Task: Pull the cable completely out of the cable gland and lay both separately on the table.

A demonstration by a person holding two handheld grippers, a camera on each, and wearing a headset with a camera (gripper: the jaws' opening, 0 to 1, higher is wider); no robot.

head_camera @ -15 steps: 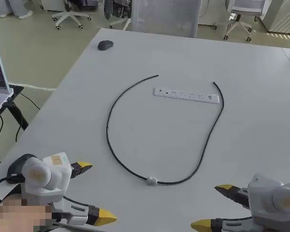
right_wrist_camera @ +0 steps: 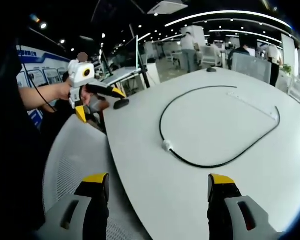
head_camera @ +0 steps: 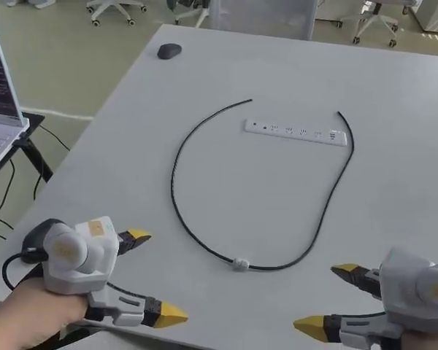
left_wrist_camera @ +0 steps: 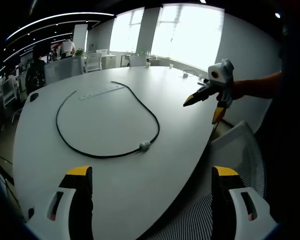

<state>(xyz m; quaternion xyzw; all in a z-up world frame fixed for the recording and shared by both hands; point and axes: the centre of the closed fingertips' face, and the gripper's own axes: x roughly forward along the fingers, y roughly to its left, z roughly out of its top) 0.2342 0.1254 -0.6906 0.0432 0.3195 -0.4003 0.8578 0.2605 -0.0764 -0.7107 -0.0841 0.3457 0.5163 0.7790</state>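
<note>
The cable [head_camera: 174,182] lies on the white table [head_camera: 263,197] in a wide loop open at the far side; the cable gland [head_camera: 240,263], a small white piece, sits on the cable at the near bottom of the loop, so the cable runs through it. Both cable ends rest near the power strip [head_camera: 296,132], one just off its left end, the other curling past its right end. A mouse [head_camera: 169,50] sits at the far left of the table; a laptop [head_camera: 0,109] stands off the table to the left.

The left gripper [head_camera: 155,274] hangs over the near edge of the table, left of the gland and apart from the cable, its jaws spread wide and holding nothing; the right gripper [head_camera: 325,297] is over the near edge to the right of the gland, likewise spread and clear of the cable. In each gripper view the gland lies ahead, between the yellow tips.

Against half a second ago the whole head view has slid a little, which is the camera's doing; the cable, gland and power strip lie as they did, and both grippers keep much the same place and spread.
</note>
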